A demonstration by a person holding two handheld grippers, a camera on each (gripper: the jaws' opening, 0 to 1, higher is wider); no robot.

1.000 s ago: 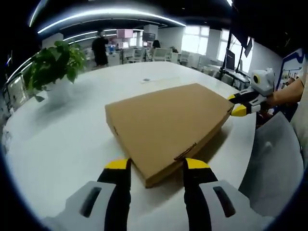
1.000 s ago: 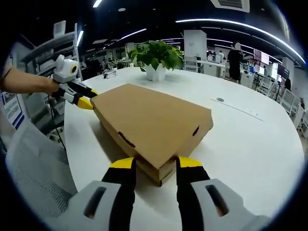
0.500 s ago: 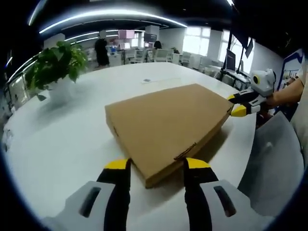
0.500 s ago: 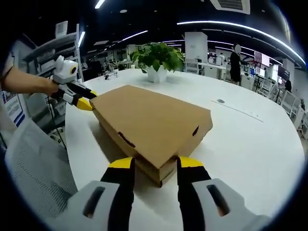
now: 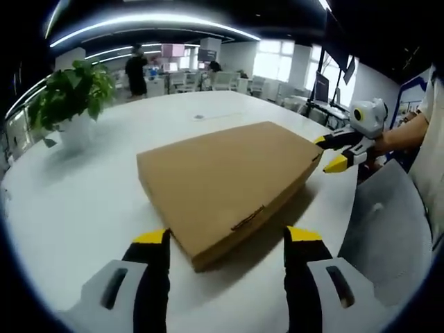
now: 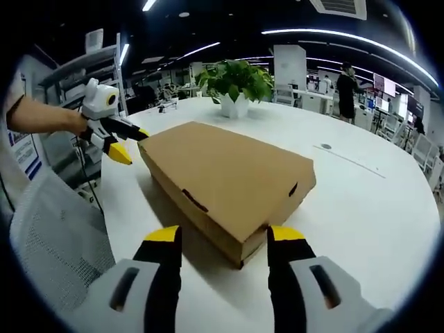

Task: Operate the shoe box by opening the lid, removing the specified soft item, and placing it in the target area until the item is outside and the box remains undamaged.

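Box: the brown cardboard shoe box lies flat in the middle of the white tabletop, lid down, nothing out of it yet.
Lid: a small slit or tab shows on the near side wall in the left gripper view, at about 6 o'clock of the box; I cannot tell whether it locks the lid.
Left gripper: jaws spread wide, yellow tips on either side of the near corner, not touching the cardboard.
Right gripper: jaws likewise apart, straddling the opposite corner; in the left gripper view it sits at 3 o'clock, beside the far corner.
Step in hand: judged to be the approach before lifting the lid.
Doing it well: catch only the lid's edge, not the whole wall; one gripper should steady the base while the other lifts slowly, so the cardboard neither creases nor tears.
Surroundings: a potted plant at 10 o'clock on the tabletop; a grey mesh chair beside the edge.
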